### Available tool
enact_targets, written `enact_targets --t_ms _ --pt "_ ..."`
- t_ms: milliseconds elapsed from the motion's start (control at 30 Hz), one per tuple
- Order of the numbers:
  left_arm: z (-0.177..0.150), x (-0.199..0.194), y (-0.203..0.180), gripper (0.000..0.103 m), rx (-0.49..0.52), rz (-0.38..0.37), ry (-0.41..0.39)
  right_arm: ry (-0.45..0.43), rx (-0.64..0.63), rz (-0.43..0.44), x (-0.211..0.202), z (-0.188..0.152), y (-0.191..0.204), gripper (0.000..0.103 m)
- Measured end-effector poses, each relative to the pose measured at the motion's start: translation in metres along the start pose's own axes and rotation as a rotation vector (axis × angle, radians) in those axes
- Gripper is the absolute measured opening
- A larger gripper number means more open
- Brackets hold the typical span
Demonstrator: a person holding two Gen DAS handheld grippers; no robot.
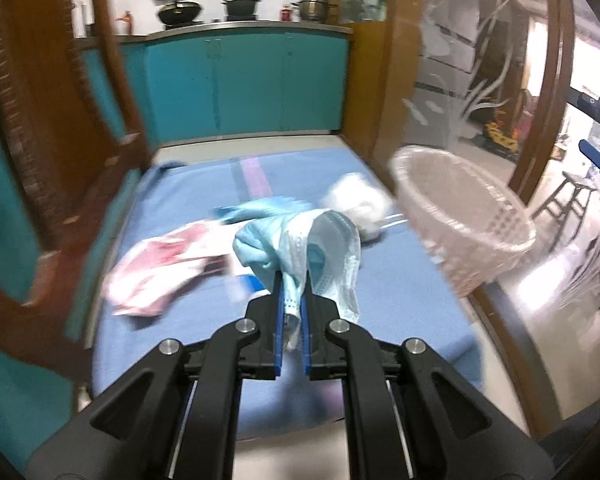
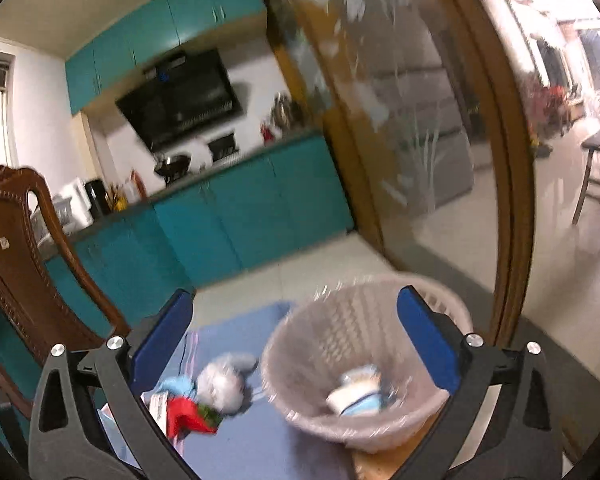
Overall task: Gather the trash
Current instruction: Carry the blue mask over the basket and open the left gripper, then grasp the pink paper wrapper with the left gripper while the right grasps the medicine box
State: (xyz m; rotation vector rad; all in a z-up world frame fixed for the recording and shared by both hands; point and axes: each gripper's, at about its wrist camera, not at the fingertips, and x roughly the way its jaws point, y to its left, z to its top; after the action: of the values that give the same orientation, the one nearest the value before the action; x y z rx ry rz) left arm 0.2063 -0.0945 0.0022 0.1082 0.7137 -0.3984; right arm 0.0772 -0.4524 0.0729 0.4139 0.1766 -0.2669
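We see our left gripper (image 1: 291, 304) clamped on a blue face mask (image 1: 328, 252) above the blue cloth (image 1: 400, 292). Rightward, our right gripper (image 2: 296, 340) stands wide apart over the pink basket (image 2: 320, 332), perhaps holding packaging.

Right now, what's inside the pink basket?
In the right wrist view, the pink basket holds a crumpled white and light-blue piece of trash near its bottom. Blur hides what it is, and the basket's near wall covers anything beneath it.
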Motion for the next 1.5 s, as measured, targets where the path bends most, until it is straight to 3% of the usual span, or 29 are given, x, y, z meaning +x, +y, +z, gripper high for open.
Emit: enact_targets --t_ms 100,233,267,300,333,367,400,500,633,833,967,1133,1500 --pt "0.027 0.026 -0.054 0.008 0.008 -0.113 0.019 0.014 0.103 -0.012 0.005 0.003 -0.025 0.100" --pt "0.082 0.066 -0.135 0.010 0.065 -0.209 -0.004 0.020 0.201 -0.022 0.007 0.010 -0.051 0.100" --pt "0.095 0.082 -0.156 0.020 0.082 -0.232 0.007 0.025 0.203 -0.021 0.009 0.011 -0.054 0.100" --pt "0.103 0.095 -0.169 0.041 0.093 -0.243 0.023 0.029 0.211 -0.017 0.010 0.013 -0.058 0.100" --pt "0.110 0.109 -0.180 0.052 0.096 -0.238 0.043 0.032 0.218 -0.013 0.011 0.013 -0.057 0.100" --pt "0.112 0.119 -0.185 0.062 0.092 -0.223 0.052 0.038 0.223 -0.007 0.011 0.012 -0.055 0.100" --pt "0.112 0.125 -0.185 0.062 0.085 -0.211 0.063 0.046 0.224 0.000 0.011 0.013 -0.056 0.100" --pt "0.101 0.116 -0.166 0.064 0.067 -0.222 0.087 0.068 0.206 0.021 0.014 0.012 -0.053 0.100" --pt "0.079 0.057 -0.104 0.076 0.061 -0.167 0.015 0.131 0.160 0.074 0.020 0.005 -0.032 0.100" --pt "0.038 -0.039 0.026 0.090 -0.106 0.054 -0.080 0.211 -0.050 0.145 0.021 -0.028 0.047 0.100" --pt "0.010 -0.065 0.072 0.093 -0.185 0.117 -0.132 0.308 -0.221 0.193 0.018 -0.068 0.105 0.100" --pt "-0.013 -0.039 0.083 0.093 -0.137 0.094 -0.018 0.359 -0.368 0.205 0.007 -0.109 0.149 0.100" --pt "-0.026 -0.039 0.081 0.093 -0.125 0.055 -0.006 0.373 -0.383 0.190 0.006 -0.128 0.157 0.100"
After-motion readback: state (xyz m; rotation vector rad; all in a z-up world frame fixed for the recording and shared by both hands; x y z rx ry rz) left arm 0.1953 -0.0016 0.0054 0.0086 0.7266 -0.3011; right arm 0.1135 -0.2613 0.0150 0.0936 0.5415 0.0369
